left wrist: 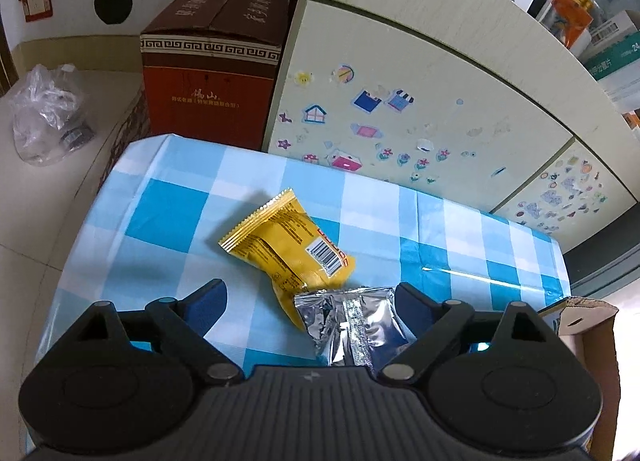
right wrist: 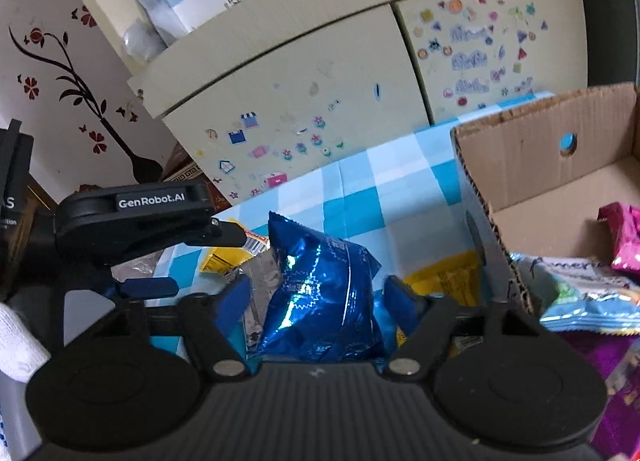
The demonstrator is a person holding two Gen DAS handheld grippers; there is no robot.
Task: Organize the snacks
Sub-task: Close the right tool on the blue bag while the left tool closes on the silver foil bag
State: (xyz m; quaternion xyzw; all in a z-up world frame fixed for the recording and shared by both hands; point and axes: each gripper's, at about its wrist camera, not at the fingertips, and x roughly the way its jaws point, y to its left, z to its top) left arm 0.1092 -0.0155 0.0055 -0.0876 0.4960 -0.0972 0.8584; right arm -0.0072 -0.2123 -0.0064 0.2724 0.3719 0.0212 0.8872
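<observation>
In the left wrist view my left gripper (left wrist: 308, 297) is open above the blue checked tablecloth (left wrist: 168, 213). A silver foil packet (left wrist: 352, 325) lies between its fingers, against the right one. A yellow snack packet (left wrist: 292, 245) lies just beyond it. In the right wrist view my right gripper (right wrist: 316, 293) is closed on a shiny blue snack bag (right wrist: 320, 293), held up left of the cardboard box (right wrist: 520, 149). The left gripper (right wrist: 144, 221) shows at the left, over the yellow packet (right wrist: 224, 259).
The box holds a pale blue packet (right wrist: 584, 293), a pink packet (right wrist: 624, 237) and purple wrappers (right wrist: 612, 393). Another yellow packet (right wrist: 448, 277) lies by the box wall. A stickered cabinet (left wrist: 400, 109) stands behind the table, with a brown carton (left wrist: 212, 69) and a plastic bag (left wrist: 44, 113) to its left.
</observation>
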